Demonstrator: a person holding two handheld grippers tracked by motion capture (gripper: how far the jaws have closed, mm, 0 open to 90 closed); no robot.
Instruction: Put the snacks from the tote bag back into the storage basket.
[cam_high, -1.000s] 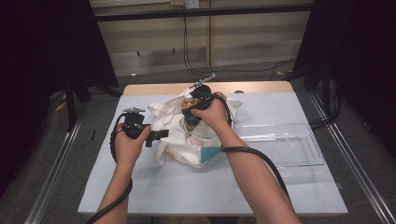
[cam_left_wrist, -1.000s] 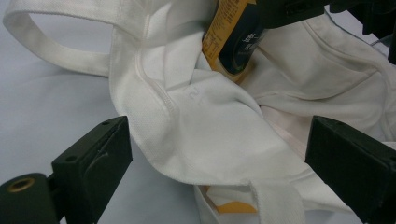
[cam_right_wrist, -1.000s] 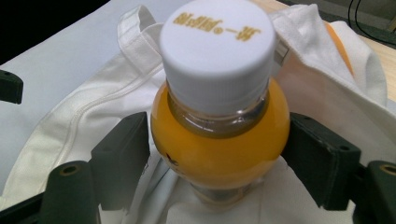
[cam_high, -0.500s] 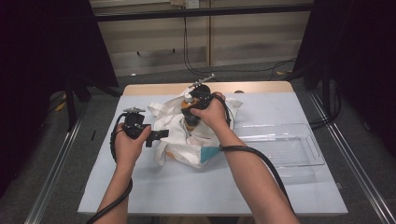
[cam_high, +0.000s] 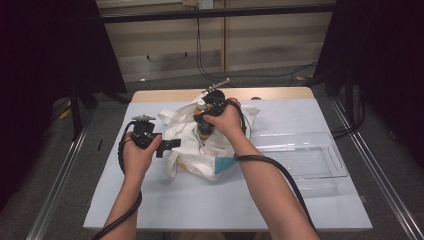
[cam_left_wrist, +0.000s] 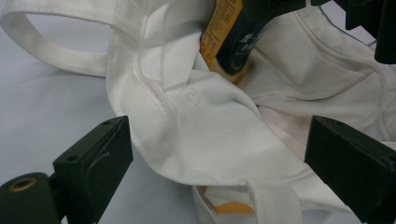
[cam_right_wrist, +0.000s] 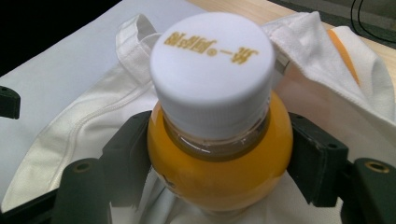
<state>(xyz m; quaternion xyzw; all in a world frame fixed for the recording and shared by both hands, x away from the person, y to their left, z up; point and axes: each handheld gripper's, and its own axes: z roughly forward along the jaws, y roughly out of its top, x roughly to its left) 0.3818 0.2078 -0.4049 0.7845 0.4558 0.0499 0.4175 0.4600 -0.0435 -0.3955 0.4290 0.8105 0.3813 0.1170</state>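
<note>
High view: near left, left gripper (cam_high: 169, 145) sits at the white cloth bag's (cam_high: 200, 150) rim, jaws spread wide around a fold, not pinching. Mid-table, right gripper (cam_high: 205, 131) holds an orange juice bottle (cam_right_wrist: 219, 158) by the shoulder, upright over the bag mouth; its jaws have just been closing onto it. Clear tray (cam_high: 310, 160) at right. Judged: bottle gripped, transfer unfinished.

L claw (cam_high: 172, 145) jaws apart, level | R claw (cam_right_wrist: 219, 154) jaws just closing, pointing down
</note>
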